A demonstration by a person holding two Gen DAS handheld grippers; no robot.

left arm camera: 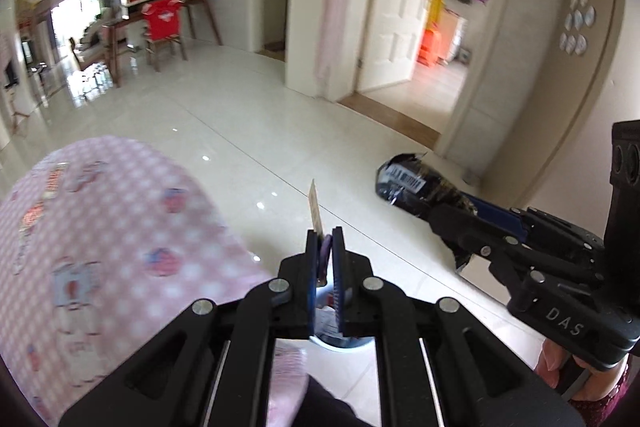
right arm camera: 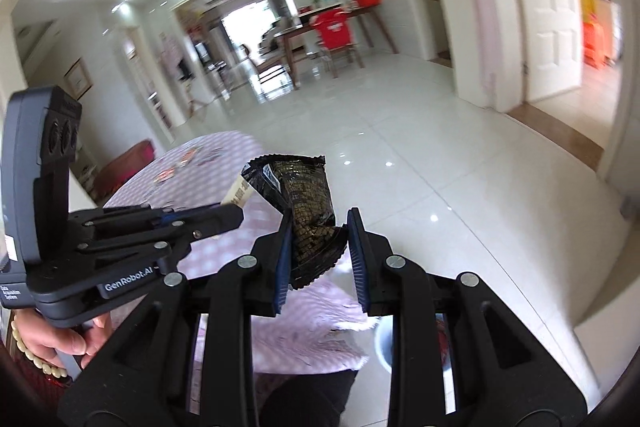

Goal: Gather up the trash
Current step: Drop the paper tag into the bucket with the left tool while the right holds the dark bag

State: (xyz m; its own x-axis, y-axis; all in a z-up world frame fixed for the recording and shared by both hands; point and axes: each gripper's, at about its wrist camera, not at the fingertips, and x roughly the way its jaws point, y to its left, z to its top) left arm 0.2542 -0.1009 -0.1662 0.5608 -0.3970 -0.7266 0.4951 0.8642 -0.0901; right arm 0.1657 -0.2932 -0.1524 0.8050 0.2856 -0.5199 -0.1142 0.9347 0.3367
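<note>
My left gripper (left arm camera: 326, 239) is shut on a thin tan wrapper strip (left arm camera: 315, 209) that sticks up edge-on between its blue pads. In the right wrist view the left gripper (right arm camera: 236, 213) holds the same strip (right arm camera: 240, 193). My right gripper (right arm camera: 318, 223) holds a black and gold snack wrapper (right arm camera: 306, 203); the wrapper rests against the left pad, with a gap to the right pad. In the left wrist view the right gripper (left arm camera: 436, 211) holds that wrapper (left arm camera: 416, 185) over the floor. Both grippers hover beside a table with a pink patterned cloth (left arm camera: 92, 239).
A white bin rim (right arm camera: 382, 343) shows on the floor below the right gripper, and below the left gripper (left arm camera: 340, 341). Glossy white tile floor (left arm camera: 240, 115) stretches ahead. A wooden table with a red-covered chair (left arm camera: 162, 23) stands far off. An open white door (left arm camera: 394, 7) is at right.
</note>
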